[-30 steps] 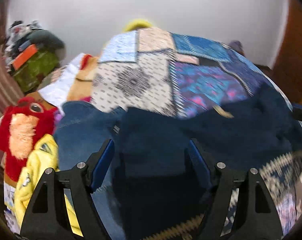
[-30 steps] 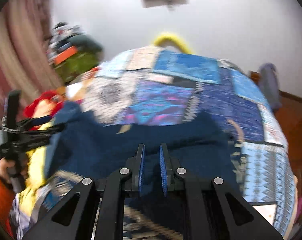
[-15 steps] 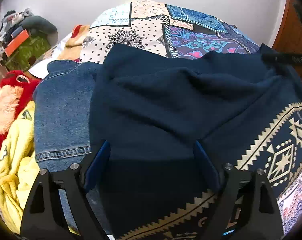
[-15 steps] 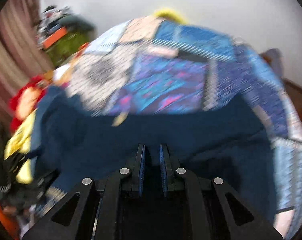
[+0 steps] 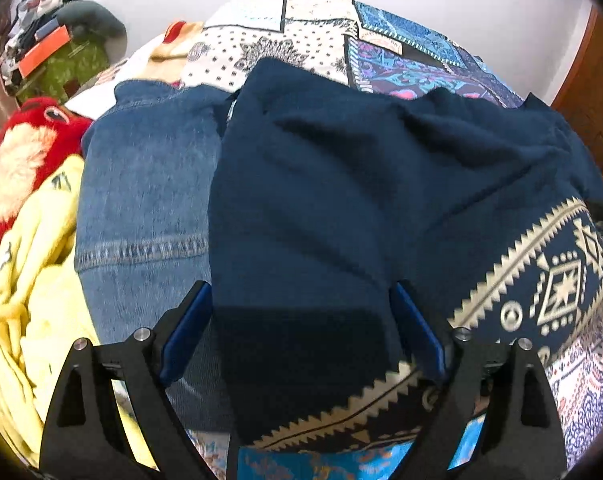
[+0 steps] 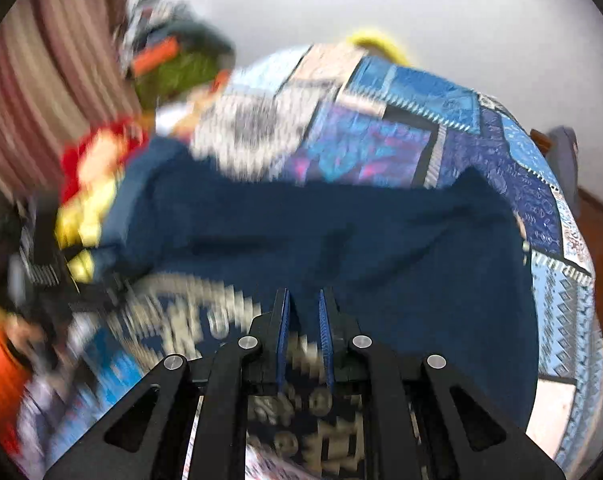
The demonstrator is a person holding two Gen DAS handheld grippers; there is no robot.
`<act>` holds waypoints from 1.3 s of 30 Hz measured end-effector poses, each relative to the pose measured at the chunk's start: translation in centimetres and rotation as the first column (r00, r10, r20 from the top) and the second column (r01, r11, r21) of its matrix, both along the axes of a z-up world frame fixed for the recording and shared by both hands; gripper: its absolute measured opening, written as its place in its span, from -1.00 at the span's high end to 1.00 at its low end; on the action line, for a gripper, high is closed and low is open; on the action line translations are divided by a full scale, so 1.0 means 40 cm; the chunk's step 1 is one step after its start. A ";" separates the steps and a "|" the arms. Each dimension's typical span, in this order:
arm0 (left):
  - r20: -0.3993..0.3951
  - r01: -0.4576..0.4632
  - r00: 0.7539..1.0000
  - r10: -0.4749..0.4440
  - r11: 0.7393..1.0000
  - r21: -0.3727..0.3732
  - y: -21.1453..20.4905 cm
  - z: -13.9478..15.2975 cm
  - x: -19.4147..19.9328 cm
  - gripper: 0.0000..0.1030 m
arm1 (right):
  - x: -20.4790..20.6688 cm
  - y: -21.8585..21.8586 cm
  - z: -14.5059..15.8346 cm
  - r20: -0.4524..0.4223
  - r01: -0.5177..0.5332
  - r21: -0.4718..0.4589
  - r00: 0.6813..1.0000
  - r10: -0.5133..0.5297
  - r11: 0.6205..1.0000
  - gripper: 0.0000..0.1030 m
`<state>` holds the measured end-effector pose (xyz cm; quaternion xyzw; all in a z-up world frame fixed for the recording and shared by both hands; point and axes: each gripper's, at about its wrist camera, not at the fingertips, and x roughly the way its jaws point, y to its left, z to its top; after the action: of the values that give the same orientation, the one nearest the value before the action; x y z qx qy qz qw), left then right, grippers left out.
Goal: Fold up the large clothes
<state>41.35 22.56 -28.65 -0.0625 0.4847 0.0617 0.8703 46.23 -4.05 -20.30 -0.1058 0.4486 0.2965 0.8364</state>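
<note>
Room: we are looking down at a bed under a patchwork bedspread (image 5: pixel 293 52) of white, blue and purple squares, with a pale wall (image 6: pixel 481 20) behind it and a striped curtain (image 6: pixel 45 88) at the left edge of the right wrist view.

Garment: we are seeing a dark navy sweater (image 5: pixel 361 184) lying rumpled across the bedspread, its cream zigzag band (image 5: pixel 541 264) showing along the near edge.

Left gripper: we are holding the left gripper (image 5: pixel 301 336) with its jaws spread wide over the near part of the sweater; the blue pads are standing apart on either side of the cloth, pressing nothing.

Right gripper: we are keeping the right gripper (image 6: pixel 303 336) pressed nearly together; patterned cloth is showing in the narrow gap, but the blur is stopping us from telling whether it is pinched.

Beside the sweater: a pair of jeans (image 5: pixel 141 184) is lying just to its left, then a yellow garment (image 5: pixel 33 280) and a red plush toy (image 5: pixel 17 148).
</note>
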 end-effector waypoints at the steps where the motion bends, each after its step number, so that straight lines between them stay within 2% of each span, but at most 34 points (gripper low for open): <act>1: -0.006 -0.002 1.000 0.002 1.000 -0.003 0.002 -0.004 -0.011 -0.76 | -0.014 0.001 -0.025 0.025 0.015 -0.064 1.000 -0.013 0.998 0.79; 3: -0.021 -0.010 1.000 0.010 1.000 0.028 0.005 -0.011 -0.035 -0.76 | -0.034 -0.020 -0.076 0.088 0.061 -0.161 0.995 -0.047 0.985 0.79; 5: -0.026 -0.015 1.000 0.017 0.997 0.069 0.008 -0.015 -0.064 -0.76 | -0.045 -0.056 -0.085 0.123 0.075 -0.150 0.991 -0.057 0.986 0.79; 7: -0.032 -0.030 0.999 0.033 0.996 0.083 0.019 -0.018 -0.093 -0.76 | -0.048 -0.096 -0.084 0.130 0.133 -0.162 0.985 -0.112 0.978 0.79; 9: -0.041 -0.058 0.997 0.061 0.996 0.075 0.036 -0.018 -0.122 -0.75 | -0.046 -0.136 -0.085 0.100 0.153 -0.146 0.985 -0.140 0.977 0.78; 12: -0.028 -0.123 0.992 0.125 0.991 0.048 0.070 -0.001 -0.174 -0.75 | -0.042 -0.181 -0.092 0.085 0.179 -0.161 0.982 -0.167 0.970 0.78; 16: 0.008 -0.202 0.979 0.203 0.979 -0.023 0.107 0.041 -0.249 -0.75 | -0.040 -0.232 -0.110 0.196 0.309 -0.298 0.946 -0.259 0.903 0.78; 18: 0.019 -0.217 0.976 0.218 0.975 -0.052 0.113 0.061 -0.280 -0.75 | -0.038 -0.267 -0.118 0.149 0.291 -0.252 0.954 -0.260 0.923 0.78; 20: 0.023 -0.221 0.974 0.223 0.973 -0.072 0.111 0.075 -0.298 -0.75 | -0.041 -0.282 -0.116 0.146 0.284 -0.247 0.956 -0.254 0.927 0.78; 23: 0.025 -0.205 0.977 0.211 0.967 -0.150 0.093 0.092 -0.309 -0.75 | -0.054 -0.276 -0.117 0.195 0.310 -0.308 0.946 -0.260 0.899 0.78; 25: 0.023 -0.183 0.981 0.193 0.957 -0.225 0.075 0.091 -0.306 -0.75 | -0.061 -0.281 -0.125 0.254 0.359 -0.375 0.927 -0.277 0.855 0.09; 26: 0.018 -0.169 0.983 0.181 0.948 -0.269 0.064 0.086 -0.304 -0.75 | -0.064 -0.298 -0.126 0.310 0.413 -0.395 0.901 -0.304 0.821 -0.62; 27: 0.015 -0.160 0.985 0.172 0.941 -0.299 0.060 0.082 -0.297 -0.75 | -0.064 -0.327 -0.122 0.323 0.445 -0.377 0.885 -0.334 0.813 -0.86; 29: 0.004 -0.133 0.989 0.146 0.916 -0.379 0.042 0.068 -0.284 -0.75 | -0.059 -0.387 -0.111 0.198 0.434 -0.282 0.899 -0.391 0.856 -0.86; 31: 0.005 -0.119 0.991 0.134 0.895 -0.431 0.022 0.055 -0.268 -0.75 | -0.058 -0.440 -0.095 0.088 0.450 -0.193 0.893 -0.441 0.872 -0.86; 34: 0.040 -0.107 0.989 0.142 0.874 -0.473 0.004 0.046 -0.245 -0.75 | -0.079 -0.490 -0.067 0.042 0.481 -0.144 0.876 -0.480 0.865 -0.86; 36: 0.044 -0.099 0.989 0.145 0.840 -0.533 0.004 0.030 -0.226 -0.75 | -0.097 -0.500 -0.053 0.018 0.464 -0.121 0.885 -0.465 0.878 -0.86; 39: 0.028 -0.116 0.984 0.175 0.754 -0.646 0.021 -0.011 -0.205 -0.75 | -0.124 -0.495 -0.029 -0.007 0.427 -0.074 0.903 -0.429 0.901 -0.86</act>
<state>33.14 23.42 -29.08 -0.3962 0.4320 -0.0431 0.8090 41.28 -23.83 -21.45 -0.0307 0.4809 0.0909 0.8715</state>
